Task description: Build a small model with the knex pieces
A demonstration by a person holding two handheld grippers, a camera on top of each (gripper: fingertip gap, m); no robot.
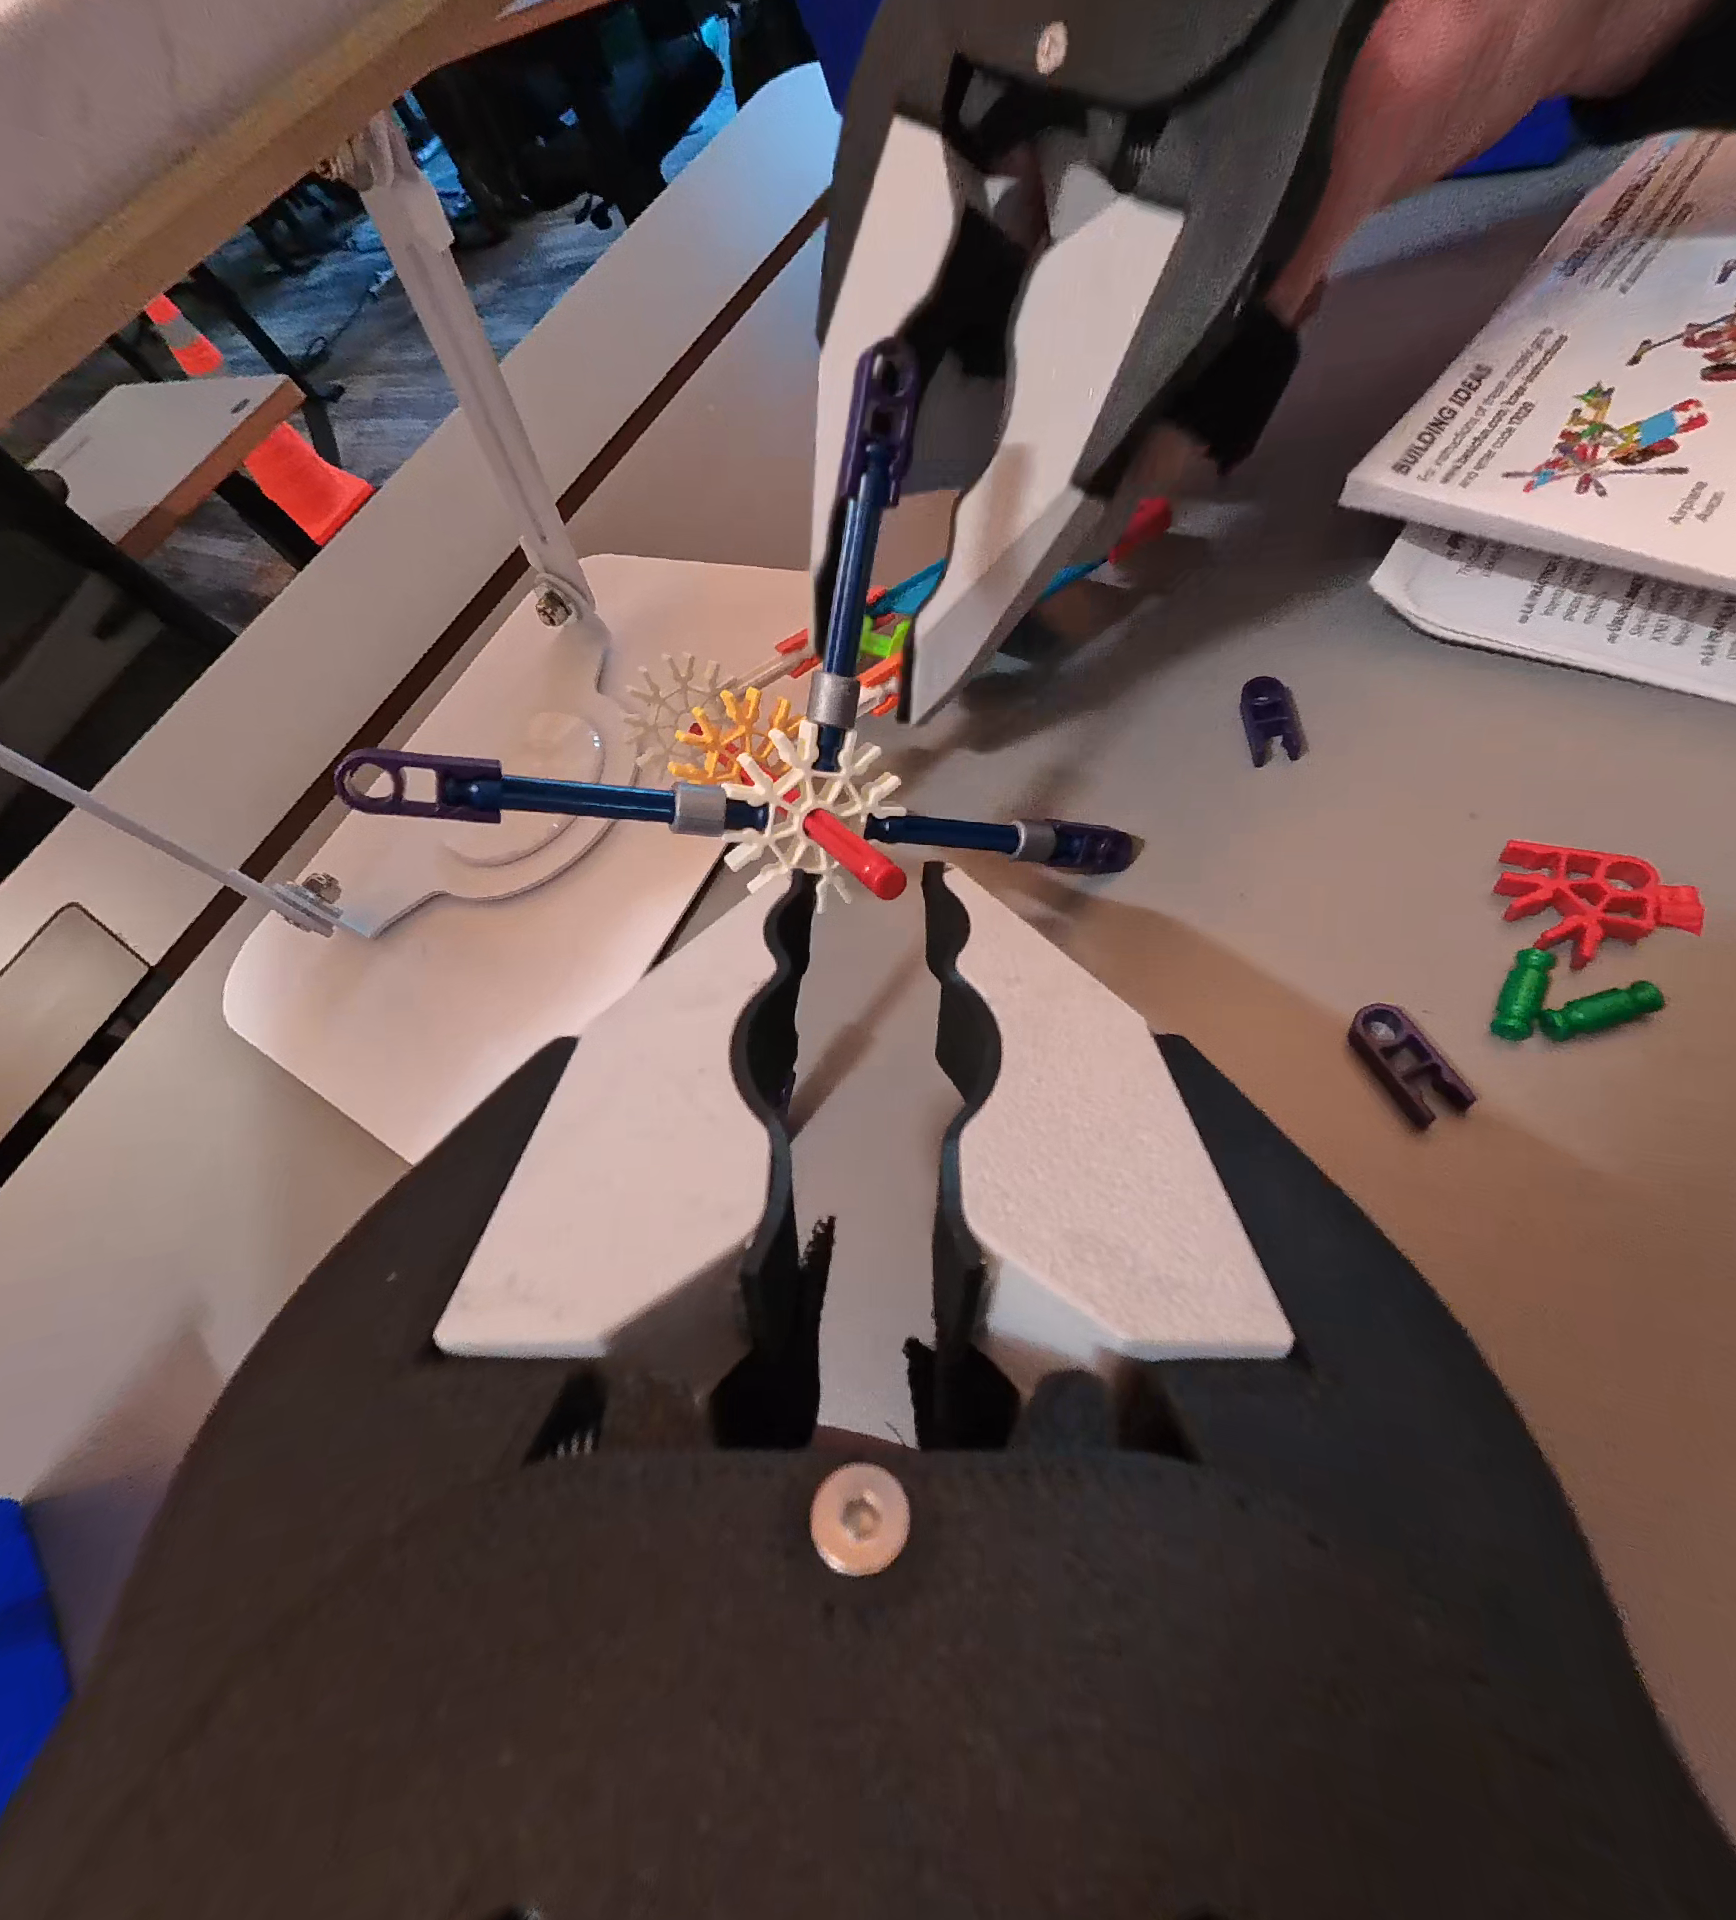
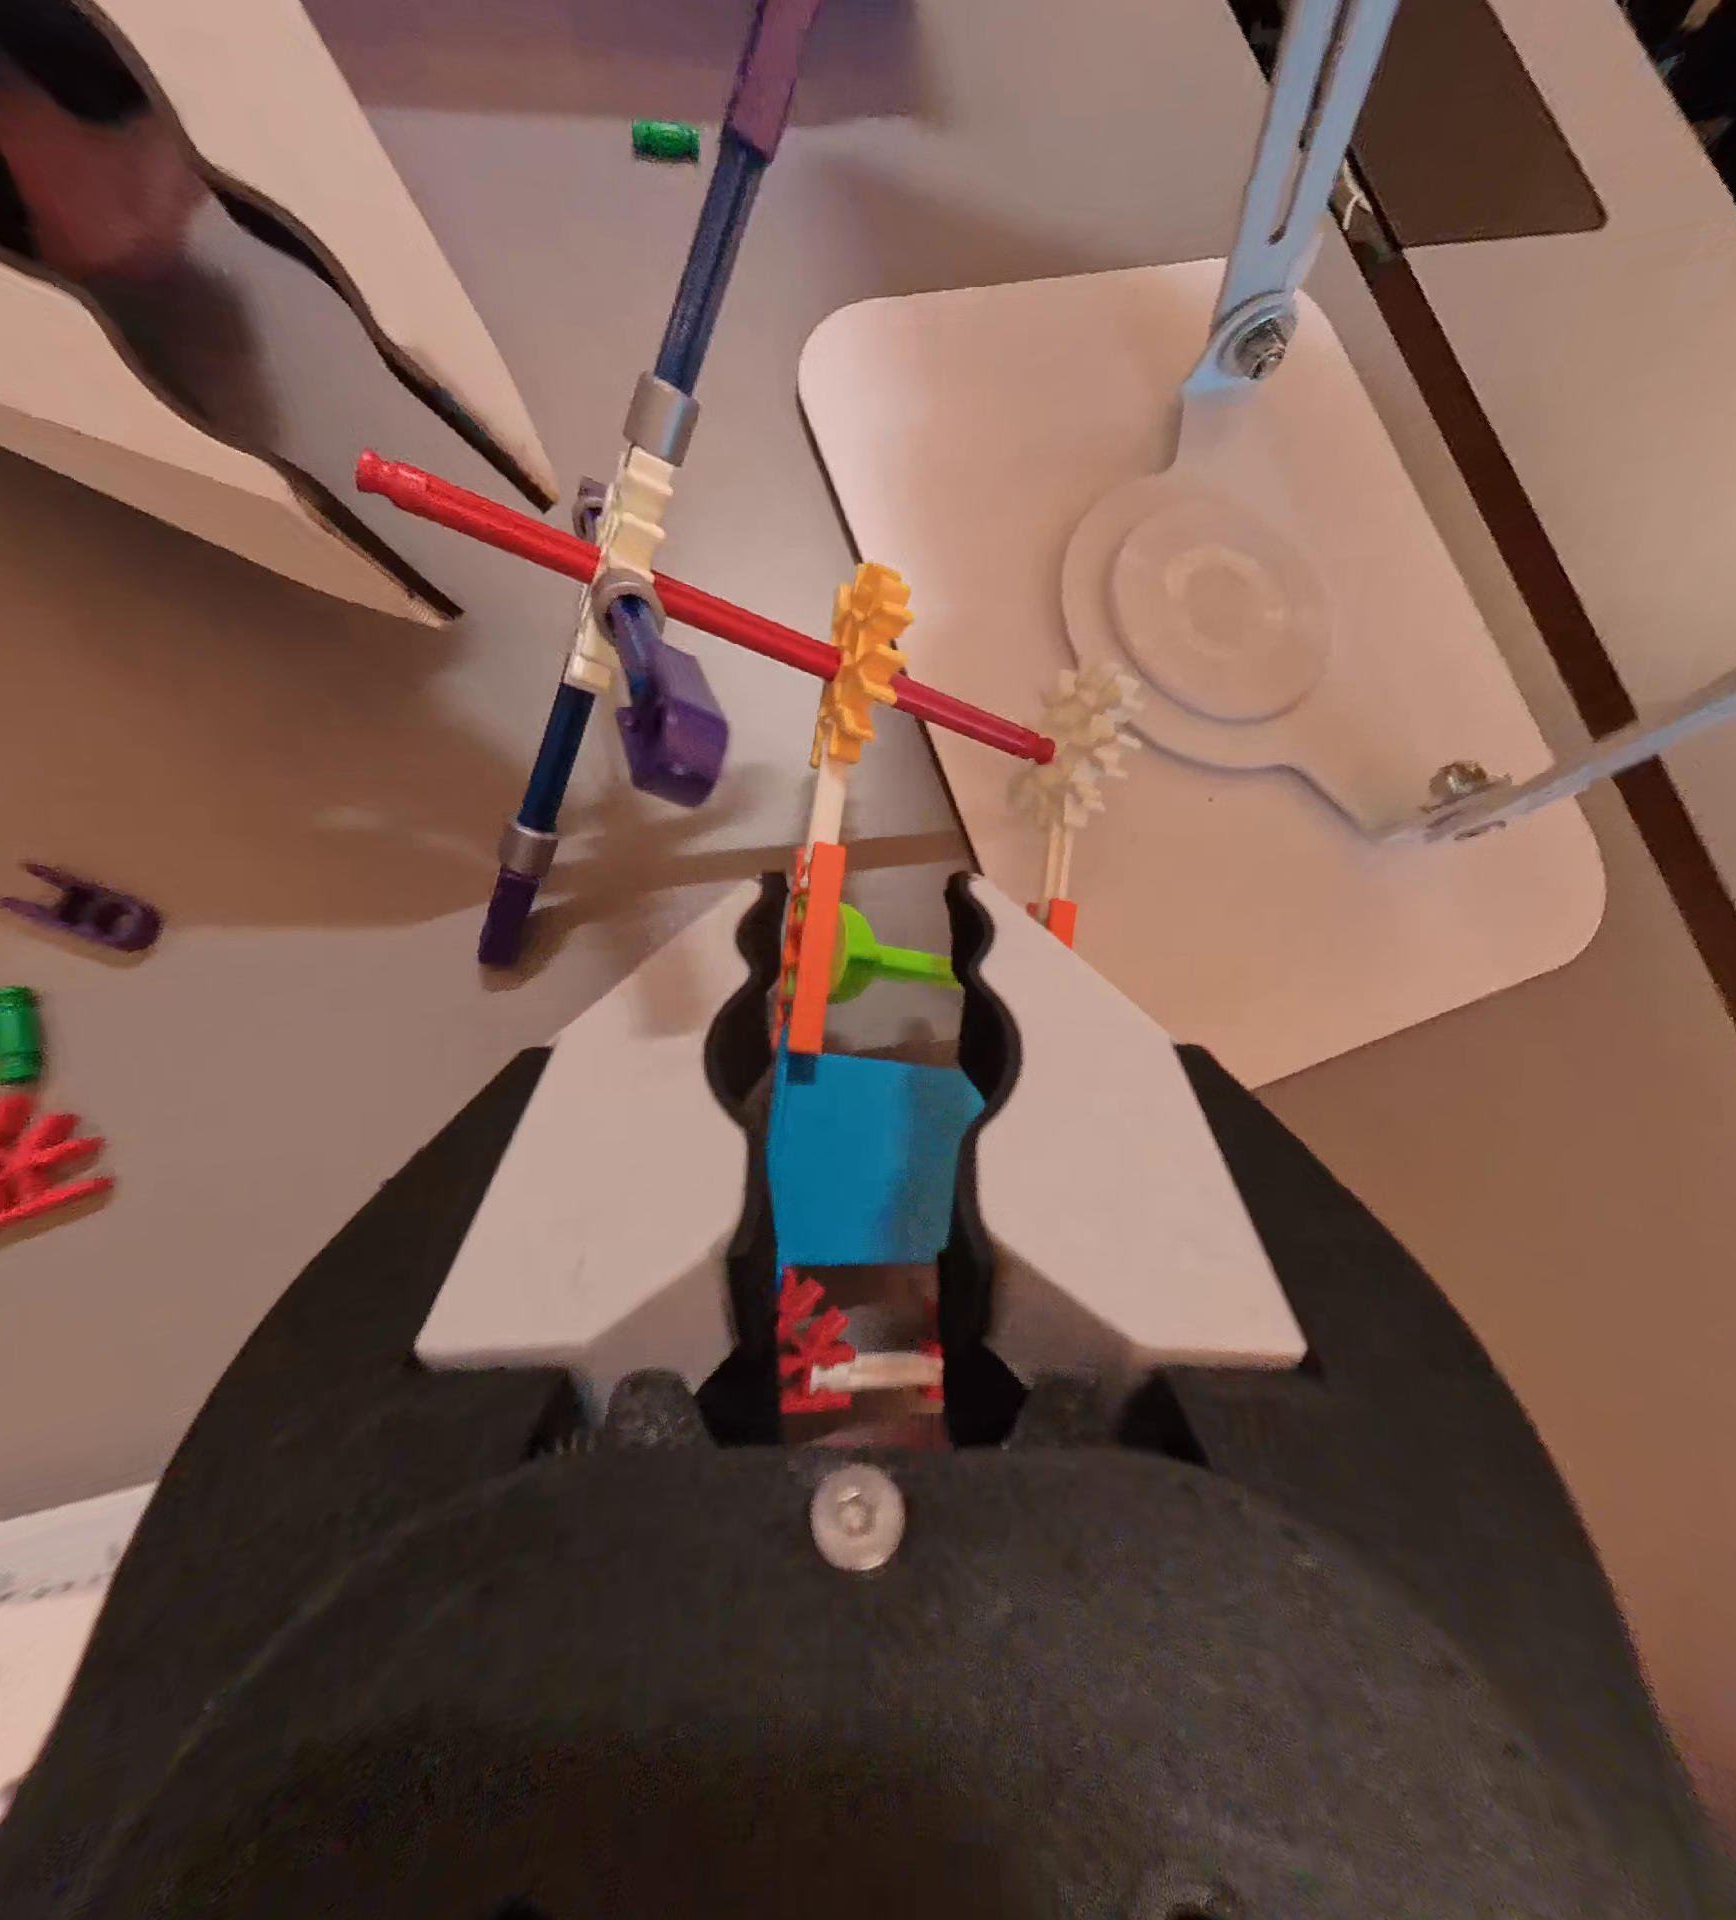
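Left wrist view: left gripper [image 1: 864, 883] jaws apart, nothing between them. Just ahead of the tips, the red rod [image 1: 853, 840] end pokes through a white snowflake connector [image 1: 810, 816]; blue rods [image 1: 573, 800] with purple end clips [image 1: 417, 787] radiate from it. Right of the jaws on the table [image 1: 1259, 1195]: red connector [image 1: 1602, 899], two green pegs [image 1: 1570, 1003], loose purple clips. Booklet [image 1: 1612, 416] far right.

Right wrist view: right gripper [image 2: 864, 925] jaws clamped on the toy's blue panel [image 2: 864, 1164]; orange piece [image 2: 814, 935] and green peg [image 2: 890, 961] sit at the tips. Ahead, yellow connector [image 2: 864, 660] on the red rod; contact between the left gripper's fingers [image 2: 407, 561] and the rod is probably nil, blur hides it.
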